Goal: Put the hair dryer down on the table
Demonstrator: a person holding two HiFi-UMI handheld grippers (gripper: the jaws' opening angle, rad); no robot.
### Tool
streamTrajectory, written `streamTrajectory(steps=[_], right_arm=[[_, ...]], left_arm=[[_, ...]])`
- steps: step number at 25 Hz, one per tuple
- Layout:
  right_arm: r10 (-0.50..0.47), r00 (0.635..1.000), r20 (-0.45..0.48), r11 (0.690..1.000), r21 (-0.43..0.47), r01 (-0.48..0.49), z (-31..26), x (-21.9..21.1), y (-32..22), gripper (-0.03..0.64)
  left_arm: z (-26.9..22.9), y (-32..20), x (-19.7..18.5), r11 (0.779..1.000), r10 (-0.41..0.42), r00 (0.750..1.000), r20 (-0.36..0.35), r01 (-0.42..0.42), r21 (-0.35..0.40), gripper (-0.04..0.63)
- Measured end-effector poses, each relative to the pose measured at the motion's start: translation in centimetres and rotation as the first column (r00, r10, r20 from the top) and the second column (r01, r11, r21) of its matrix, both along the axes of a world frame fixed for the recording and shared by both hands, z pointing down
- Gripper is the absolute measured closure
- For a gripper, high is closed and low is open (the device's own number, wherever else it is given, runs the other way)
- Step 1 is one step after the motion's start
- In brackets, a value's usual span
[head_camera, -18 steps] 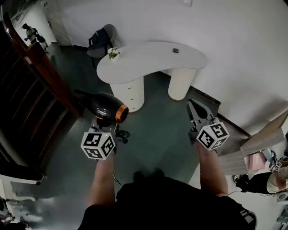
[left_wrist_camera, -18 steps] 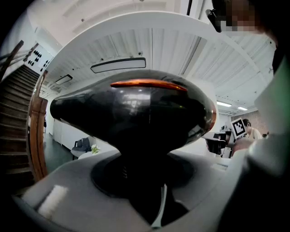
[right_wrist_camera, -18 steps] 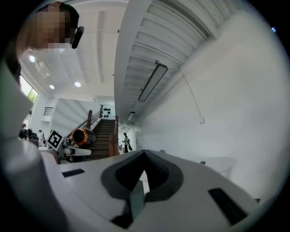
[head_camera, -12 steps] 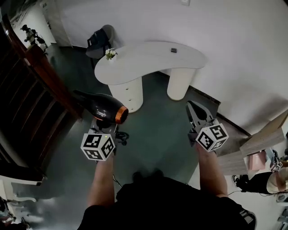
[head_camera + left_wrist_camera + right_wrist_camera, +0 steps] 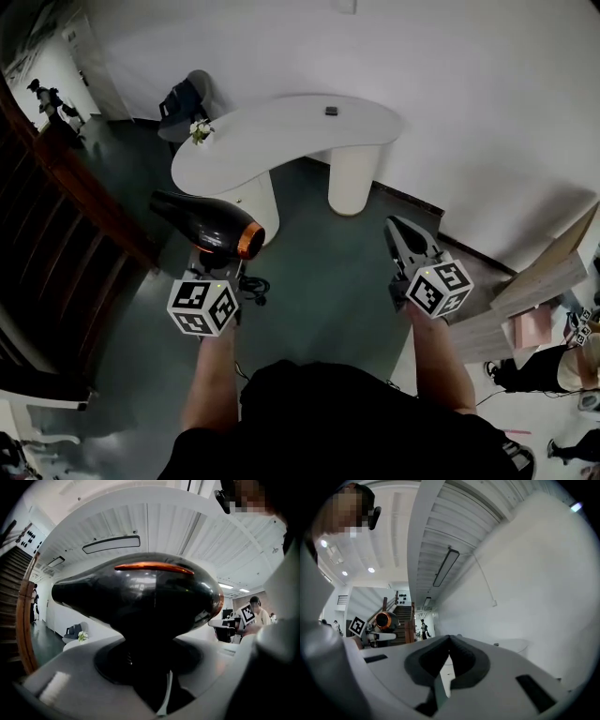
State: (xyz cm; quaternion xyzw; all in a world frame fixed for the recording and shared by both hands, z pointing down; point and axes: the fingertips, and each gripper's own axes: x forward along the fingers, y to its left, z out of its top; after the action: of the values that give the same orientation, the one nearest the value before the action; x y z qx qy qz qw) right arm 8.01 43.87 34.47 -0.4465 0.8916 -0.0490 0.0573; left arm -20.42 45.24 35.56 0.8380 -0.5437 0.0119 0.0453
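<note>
— Where is the hair dryer right now?

— In my left gripper [image 5: 217,255]. The glossy black hair dryer [image 5: 212,223], with a copper-orange ring round its mouth, stands by its handle between my left jaws, and they are clamped on that handle. Its body lies crosswise above them, the ringed mouth turned toward my right side. It hangs in the air over the dark floor [image 5: 319,281], just short of the near edge of the white curved table [image 5: 281,131] on its rounded legs, and touches none of it.

— And your other one?

— My right gripper [image 5: 397,225] has its jaws pressed together at the tips, with nothing between them. I hold it well apart from the dryer, over the floor.

— Anything on the table?

— A small pot of white flowers [image 5: 199,131] at its left end, and a small dark flat thing [image 5: 331,112] near its far edge.
</note>
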Motion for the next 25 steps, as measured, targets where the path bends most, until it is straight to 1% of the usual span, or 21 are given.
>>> streamTrajectory(steps=[4, 9, 14, 20, 25], right_arm=[[0.022, 1.0, -0.001, 1.0, -0.014, -0.022, 0.6, 2.3, -0.2, 0.611], [0.057, 0.998, -0.003, 0.998, -0.033, -0.057, 1.2, 4.5, -1.5, 0.611], [0.076, 0.997, -0.002, 0.995, -0.062, -0.076, 2.4, 5.1, -4.7, 0.611], [0.104, 0.995, -0.01, 0.989, -0.101, -0.104, 3.7, 5.4, -12.0, 0.611], [0.077, 0.997, -0.027, 0.989, -0.128, -0.08, 4.0, 3.7, -20.1, 0.611]], left_arm=[[0.0, -1.7, 2.8, 0.999, 0.042, 0.999, -0.007, -0.042, -0.001, 0.417], [-0.4, -4.9, 5.9, 0.994, 0.106, 0.994, 0.008, -0.106, 0.009, 0.417], [-0.4, -9.2, 7.3, 0.989, 0.145, 0.989, 0.009, -0.145, 0.021, 0.418], [0.7, -17.6, 8.4, 0.981, 0.194, 0.981, -0.002, -0.194, 0.001, 0.417], [0.8, -26.8, 8.3, 0.976, 0.218, 0.976, 0.007, -0.217, -0.017, 0.419]])
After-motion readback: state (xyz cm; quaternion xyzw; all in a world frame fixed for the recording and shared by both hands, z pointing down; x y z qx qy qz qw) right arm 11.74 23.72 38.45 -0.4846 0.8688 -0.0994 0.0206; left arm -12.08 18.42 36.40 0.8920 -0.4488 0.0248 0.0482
